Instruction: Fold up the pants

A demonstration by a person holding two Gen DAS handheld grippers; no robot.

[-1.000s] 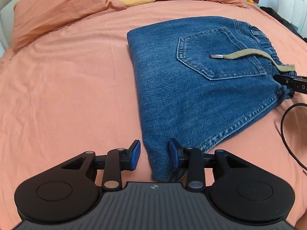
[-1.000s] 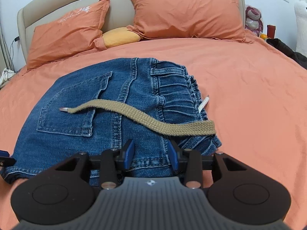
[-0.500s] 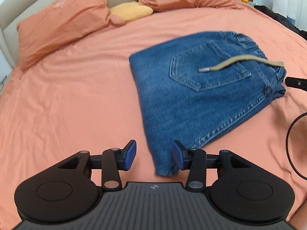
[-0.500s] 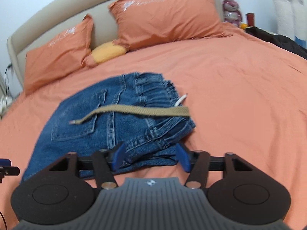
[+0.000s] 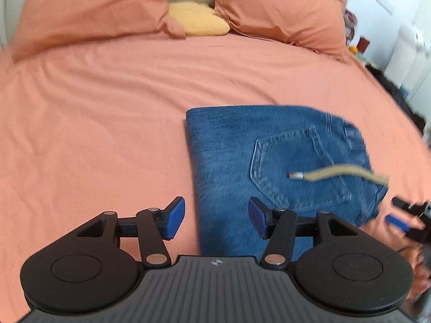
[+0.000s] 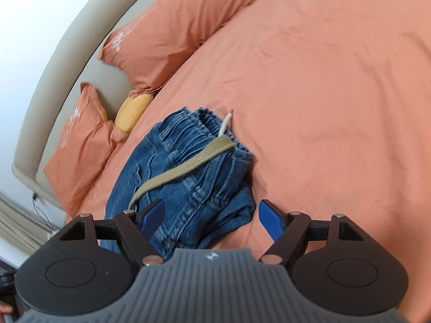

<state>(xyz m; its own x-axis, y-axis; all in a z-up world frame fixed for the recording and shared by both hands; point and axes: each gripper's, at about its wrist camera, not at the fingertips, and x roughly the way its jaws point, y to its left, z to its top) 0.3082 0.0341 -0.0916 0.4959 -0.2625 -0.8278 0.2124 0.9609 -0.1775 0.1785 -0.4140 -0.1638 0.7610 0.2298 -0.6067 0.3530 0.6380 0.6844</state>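
Both claws have let go: the left claw (image 5: 216, 220) and right claw (image 6: 211, 219) are opening wide, pulled back from the folded jeans (image 5: 280, 161) lying on the bed (image 5: 94, 134), so folding looks finished.

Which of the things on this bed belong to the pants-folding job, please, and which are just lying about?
Part of the job:
folded jeans
tan drawstring
left gripper, jaws opening, nothing gripped
right gripper, jaws opening, nothing gripped

Just lying about:
orange pillows
yellow cushion
bedsheet
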